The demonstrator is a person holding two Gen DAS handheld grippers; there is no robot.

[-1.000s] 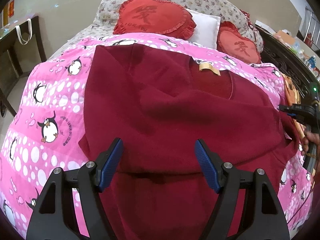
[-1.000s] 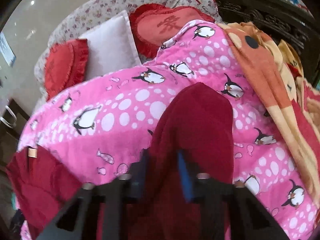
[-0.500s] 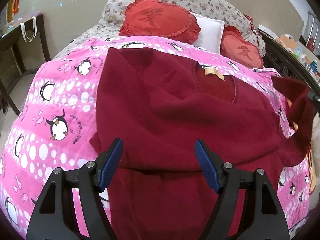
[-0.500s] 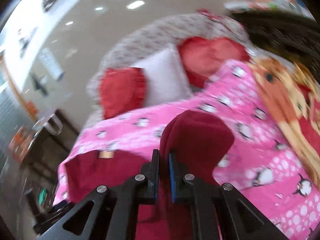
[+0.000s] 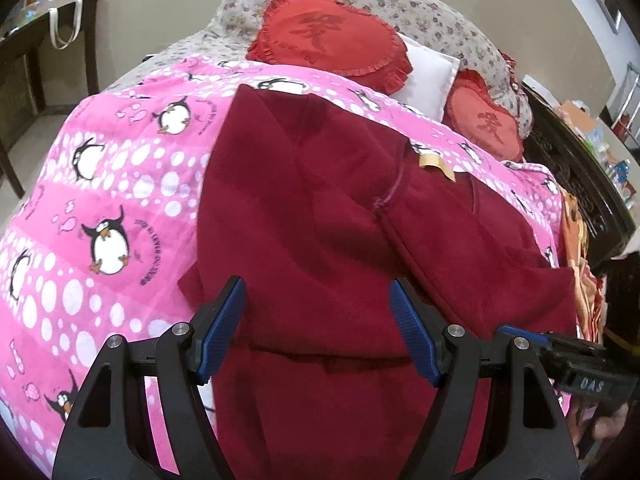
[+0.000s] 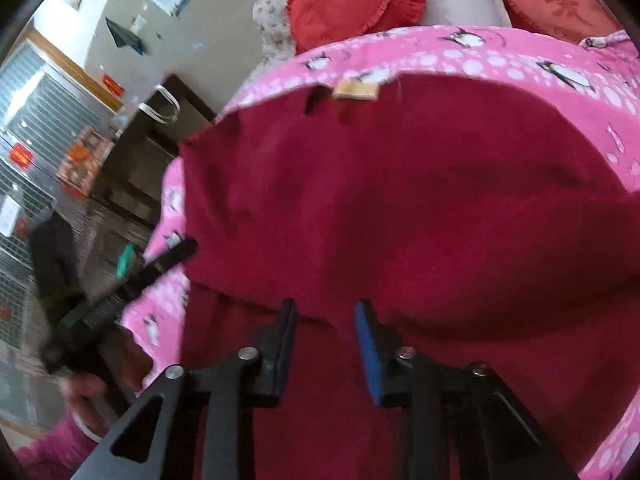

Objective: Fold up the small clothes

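Observation:
A dark red sweater (image 5: pixel 320 208) lies spread on the pink penguin blanket (image 5: pixel 120 184), a tan neck label (image 5: pixel 436 164) at its collar. Its right sleeve (image 5: pixel 480 248) lies folded across the body. My left gripper (image 5: pixel 316 292) hovers open over the sweater's lower half, nothing between its blue pads. In the right wrist view my right gripper (image 6: pixel 324 320) stands just above the red cloth (image 6: pixel 400 200); its jaws are opening and no cloth is pinched between them. The right gripper (image 5: pixel 532 336) also shows at the left wrist view's lower right.
Two red heart cushions (image 5: pixel 332 36) and a white pillow (image 5: pixel 428 76) lie at the bed's head. An orange blanket (image 5: pixel 576 240) and a dark carved bed frame (image 5: pixel 580 184) run along the right. A dark side table (image 5: pixel 44 56) stands left.
My right gripper swung left with the red sleeve, laid it over the sweater's body and parted its jaws. The left gripper stayed open in almost the same place.

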